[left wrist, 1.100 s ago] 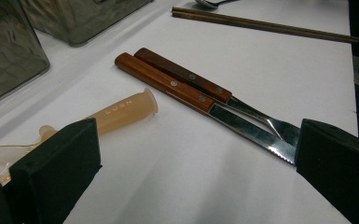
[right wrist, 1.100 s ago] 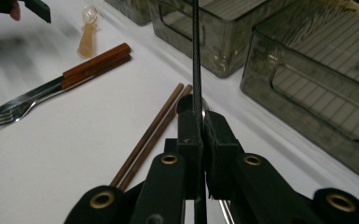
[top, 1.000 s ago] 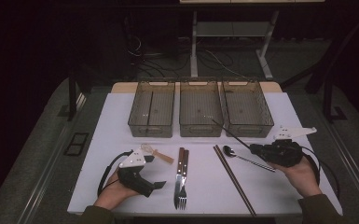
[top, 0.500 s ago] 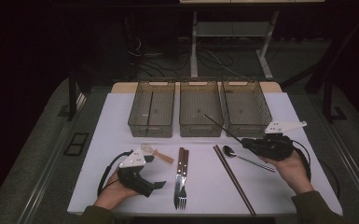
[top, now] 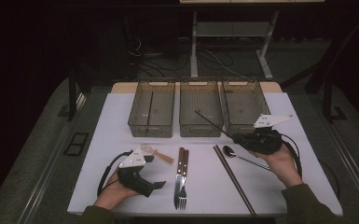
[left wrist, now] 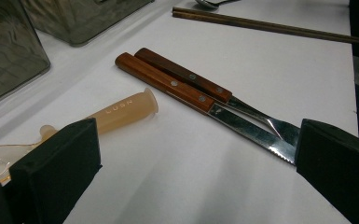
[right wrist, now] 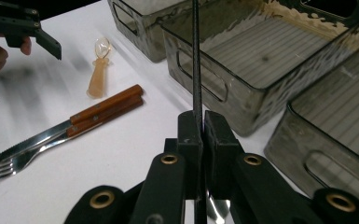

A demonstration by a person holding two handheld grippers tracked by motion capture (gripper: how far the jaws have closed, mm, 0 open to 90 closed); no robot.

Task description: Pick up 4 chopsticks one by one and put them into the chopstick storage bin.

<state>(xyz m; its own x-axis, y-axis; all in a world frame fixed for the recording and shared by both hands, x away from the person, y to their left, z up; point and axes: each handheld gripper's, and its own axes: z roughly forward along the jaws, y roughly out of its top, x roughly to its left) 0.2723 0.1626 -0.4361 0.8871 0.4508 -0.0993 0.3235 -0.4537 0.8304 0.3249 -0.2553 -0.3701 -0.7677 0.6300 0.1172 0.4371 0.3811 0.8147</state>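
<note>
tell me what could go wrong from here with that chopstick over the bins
The right gripper pinches the thin black chopstick near one end, so it could pivot or slip from the pads. Its long free tip hangs by the middle bin wall and may snag the rim. Lowered carelessly, it might land outside, near the spoon.

Your right gripper (top: 235,138) pinches a thin matt black chopstick (top: 210,122). The knife (left wrist: 200,98) and fork (top: 181,179) near the middle have glossy reddish wooden handles and shiny metal ends. The far bins (top: 200,128) look like smoky translucent plastic, the table (top: 121,116) matt white.
</note>
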